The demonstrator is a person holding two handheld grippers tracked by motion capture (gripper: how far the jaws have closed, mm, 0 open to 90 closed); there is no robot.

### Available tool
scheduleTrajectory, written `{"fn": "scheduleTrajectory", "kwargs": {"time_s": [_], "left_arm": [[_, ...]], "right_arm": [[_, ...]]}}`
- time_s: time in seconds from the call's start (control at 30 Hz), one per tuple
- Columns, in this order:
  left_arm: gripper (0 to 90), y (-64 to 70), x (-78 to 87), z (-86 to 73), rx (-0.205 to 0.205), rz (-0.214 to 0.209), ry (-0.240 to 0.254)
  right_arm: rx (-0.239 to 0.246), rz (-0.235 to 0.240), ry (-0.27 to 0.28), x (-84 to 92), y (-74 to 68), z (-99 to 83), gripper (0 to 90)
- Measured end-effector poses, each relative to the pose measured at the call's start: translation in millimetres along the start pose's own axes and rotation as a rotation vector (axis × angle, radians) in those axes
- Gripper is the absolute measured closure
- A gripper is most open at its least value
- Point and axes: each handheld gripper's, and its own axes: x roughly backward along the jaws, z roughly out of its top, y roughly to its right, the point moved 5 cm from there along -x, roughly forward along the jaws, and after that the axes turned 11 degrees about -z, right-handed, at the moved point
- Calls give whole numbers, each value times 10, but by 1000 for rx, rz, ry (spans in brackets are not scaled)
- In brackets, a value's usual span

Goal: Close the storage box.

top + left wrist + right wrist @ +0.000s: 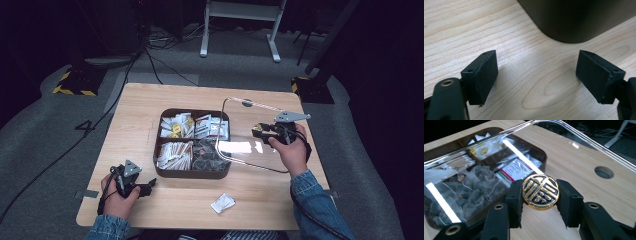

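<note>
Your right claw (540,195) has its jaws pinched on the round gold-and-black knob (540,191) of the clear lid (250,135), holding it tilted, one edge over the brown divided box (192,172) of tea bags and packets. Your left claw (536,75) sits spread wide on the tabletop (529,75), gripping nothing, just beside the box's corner. A small white packet (223,203) lies near the front edge.
</note>
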Motion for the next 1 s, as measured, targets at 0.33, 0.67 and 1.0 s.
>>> {"fn": "scheduleTrajectory", "kwargs": {"time_s": [0.33,0.67,1.0], "left_arm": [[165,-20,-10,13,-8,-3,-3],[164,-30,-17,22,-10,-10,-6],[166,-34,-27,31,-7,-5,-3]], "right_arm": [[10,37,-18,-150,-230,221,587],[31,61,-35,-322,-464,368,587],[86,89,-42,-524,-672,505,587]]}}
